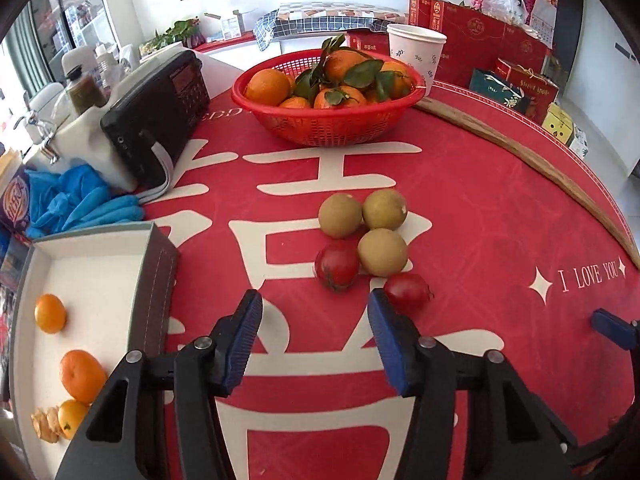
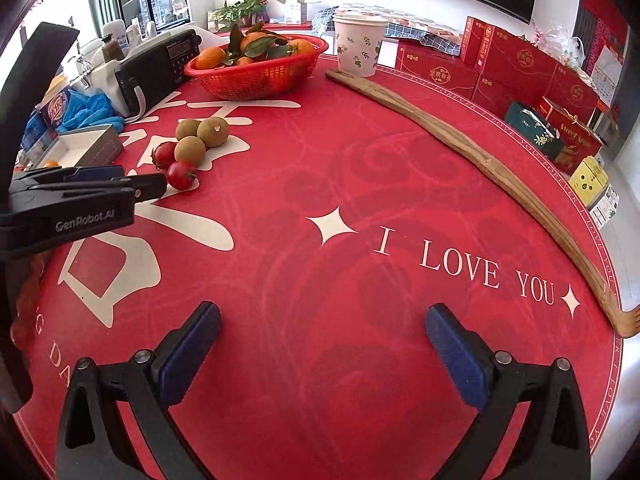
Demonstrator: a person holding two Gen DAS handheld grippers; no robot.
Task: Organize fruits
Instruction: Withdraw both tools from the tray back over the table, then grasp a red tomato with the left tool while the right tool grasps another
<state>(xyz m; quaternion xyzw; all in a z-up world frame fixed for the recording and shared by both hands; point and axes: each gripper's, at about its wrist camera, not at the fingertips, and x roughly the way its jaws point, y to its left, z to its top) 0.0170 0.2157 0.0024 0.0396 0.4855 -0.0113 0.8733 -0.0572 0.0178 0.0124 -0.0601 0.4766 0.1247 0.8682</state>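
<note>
On red surface (image 1: 480, 208) | L gripper (image 1: 314, 324) fingers wide nr cherry tomato (image 1: 408, 290) | R gripper (image 2: 322, 334) wide, idle | best: centre tomato betw pads, squeeze softly

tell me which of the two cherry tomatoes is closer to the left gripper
The cherry tomato just beyond the left gripper, beside its right fingertip. The other tomato lies farther off, touching the brown fruits.

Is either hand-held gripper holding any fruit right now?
No. The left hand-held gripper and the right hand-held gripper are both open and empty.
</note>
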